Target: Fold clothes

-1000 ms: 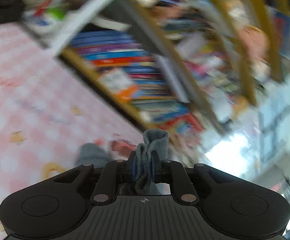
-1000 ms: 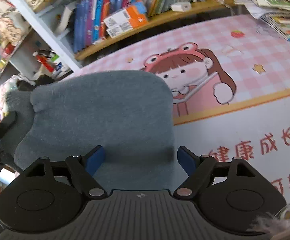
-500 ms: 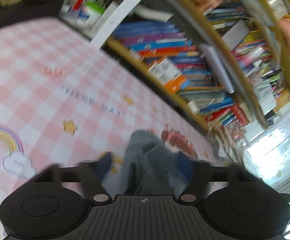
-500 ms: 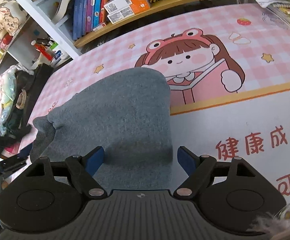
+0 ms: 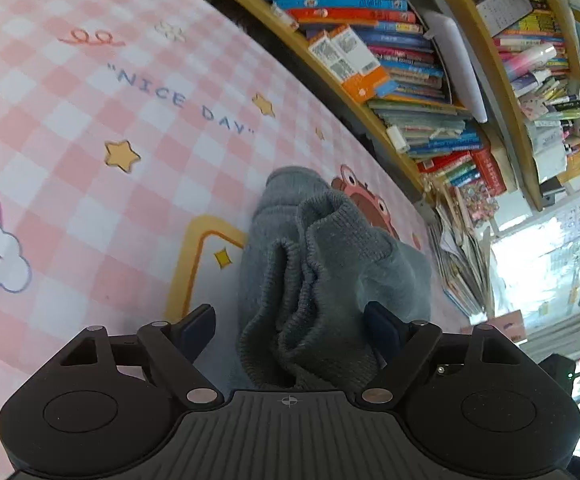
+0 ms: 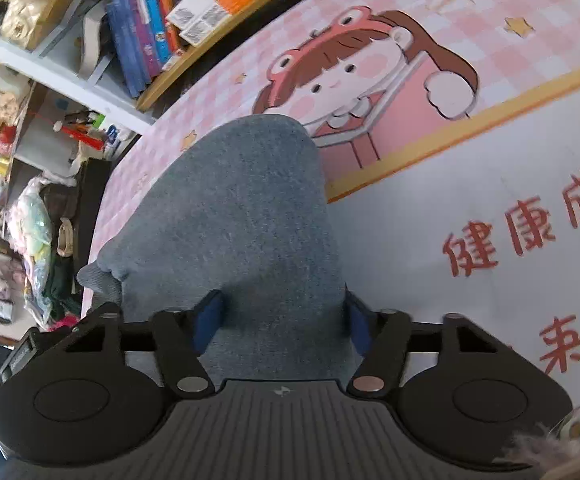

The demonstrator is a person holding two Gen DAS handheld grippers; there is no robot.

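We see the left gripper [image 5: 290, 326] tilted down toward the mat [image 5: 70, 128], its jaws spread wide, having just been opening; the bunched ribbed edge of the grey garment [image 5: 322, 276] lies between the two blue pads [image 5: 196, 326] without either pad pressing it, so it sits loose there, its folds running away from us across the mat toward the bookshelf [image 5: 390, 60]. We count one garment, one rainbow print and three yellow stars on the pink checks in this view, and we cannot count the books. On the right, the right gripper [image 6: 280, 322] also angles down at the mat [image 6: 470, 208], and its jaws have just been closing: both blue pads [image 6: 206, 322] now stand against the sides of the near end of the same garment [image 6: 242, 220], which fills the gap between them; we read that as a clamp on the cloth, though the blur leaves the pressure hard to judge. From this gripper the garment stretches forward as one smooth grey slab, its rounded far end touching the cartoon girl [image 6: 354, 68] printed on the mat, with a ribbed cuff poking out at its left edge. Beyond it runs one shelf [image 6: 218, 36] of upright books, and clutter sits at far left
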